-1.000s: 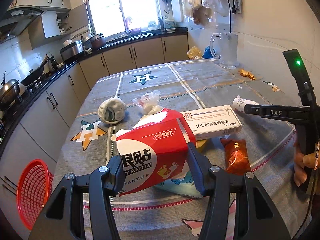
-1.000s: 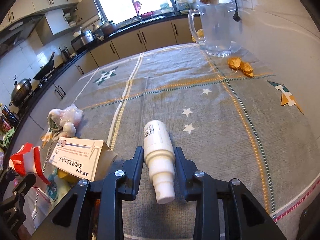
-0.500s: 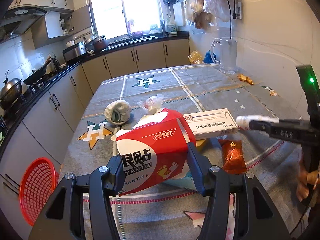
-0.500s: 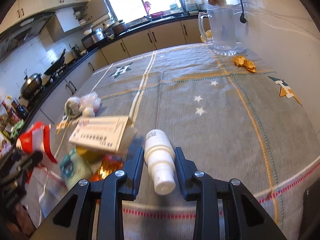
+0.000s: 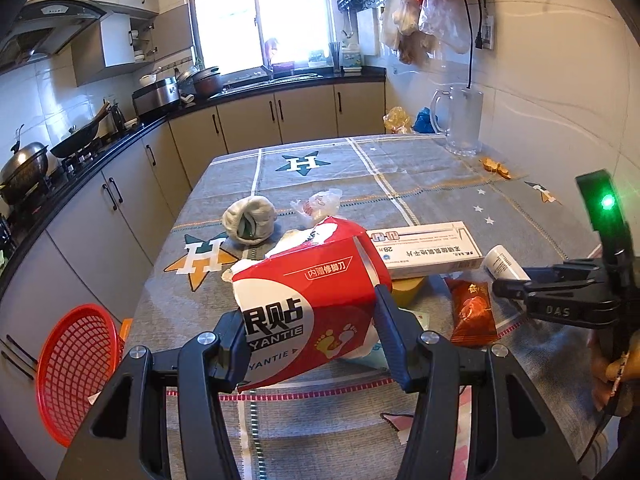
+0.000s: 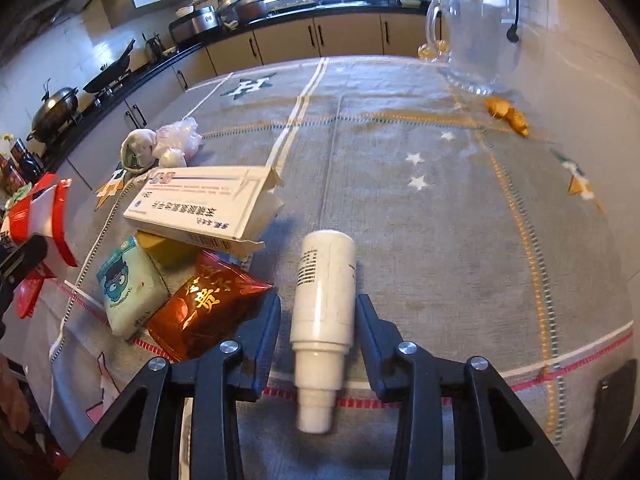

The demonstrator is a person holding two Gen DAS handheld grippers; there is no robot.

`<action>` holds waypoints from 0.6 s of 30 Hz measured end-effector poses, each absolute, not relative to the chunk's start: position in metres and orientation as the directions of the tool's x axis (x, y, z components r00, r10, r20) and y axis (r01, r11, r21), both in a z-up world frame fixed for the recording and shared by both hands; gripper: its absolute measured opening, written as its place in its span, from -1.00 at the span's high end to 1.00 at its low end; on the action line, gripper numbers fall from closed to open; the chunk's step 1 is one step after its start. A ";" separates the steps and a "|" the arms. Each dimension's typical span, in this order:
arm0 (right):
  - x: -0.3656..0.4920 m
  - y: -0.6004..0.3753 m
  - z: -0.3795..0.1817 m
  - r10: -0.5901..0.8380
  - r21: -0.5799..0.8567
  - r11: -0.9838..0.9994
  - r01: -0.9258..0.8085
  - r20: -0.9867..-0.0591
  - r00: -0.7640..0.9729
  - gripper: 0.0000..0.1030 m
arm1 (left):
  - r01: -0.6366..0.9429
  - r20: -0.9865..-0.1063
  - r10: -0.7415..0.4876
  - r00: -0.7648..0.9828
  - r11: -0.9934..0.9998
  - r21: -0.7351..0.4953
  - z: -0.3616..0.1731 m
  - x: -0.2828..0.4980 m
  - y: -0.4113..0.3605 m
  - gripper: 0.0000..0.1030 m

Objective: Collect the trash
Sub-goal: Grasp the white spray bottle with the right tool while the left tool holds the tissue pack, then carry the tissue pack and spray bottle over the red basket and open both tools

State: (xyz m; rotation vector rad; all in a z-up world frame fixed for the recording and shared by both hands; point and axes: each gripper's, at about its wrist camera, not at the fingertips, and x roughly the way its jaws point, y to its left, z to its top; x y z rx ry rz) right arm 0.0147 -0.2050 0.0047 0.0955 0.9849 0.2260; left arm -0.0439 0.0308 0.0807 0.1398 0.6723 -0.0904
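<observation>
My left gripper [image 5: 310, 312] is shut on a red and white carton [image 5: 308, 280] stuffed with white paper, held above the near end of the table. My right gripper [image 6: 316, 304] has its jaws opening around a white plastic bottle [image 6: 326, 272]; a gap shows on each side of the bottle, which points nozzle-first toward the camera. In the left wrist view the same bottle [image 5: 502, 262] pokes out beside the right gripper at the far right. Left of the bottle lie a red snack packet [image 6: 208, 300], a teal tissue pack [image 6: 128, 284] and a long white medicine box [image 6: 200, 204].
A red mesh basket [image 5: 76, 364] sits off the table's left edge. A rolled grey cloth [image 5: 250, 220] and crumpled plastic [image 5: 320, 204] lie mid-table. A glass jug [image 5: 460, 120] and orange peel [image 5: 496, 166] stand by the right wall. The grey tablecloth [image 6: 440, 208] stretches beyond.
My right gripper carried the bottle left toward the pile of packets, and its jaws have parted from the bottle. The left gripper keeps its grip on the carton, barely moved.
</observation>
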 end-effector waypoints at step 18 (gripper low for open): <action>-0.031 -0.188 0.068 0.378 0.290 0.925 -0.244 -0.666 0.643 0.36 | 0.096 -0.615 -0.028 0.788 0.992 0.078 0.088 -0.060 0.050 -0.05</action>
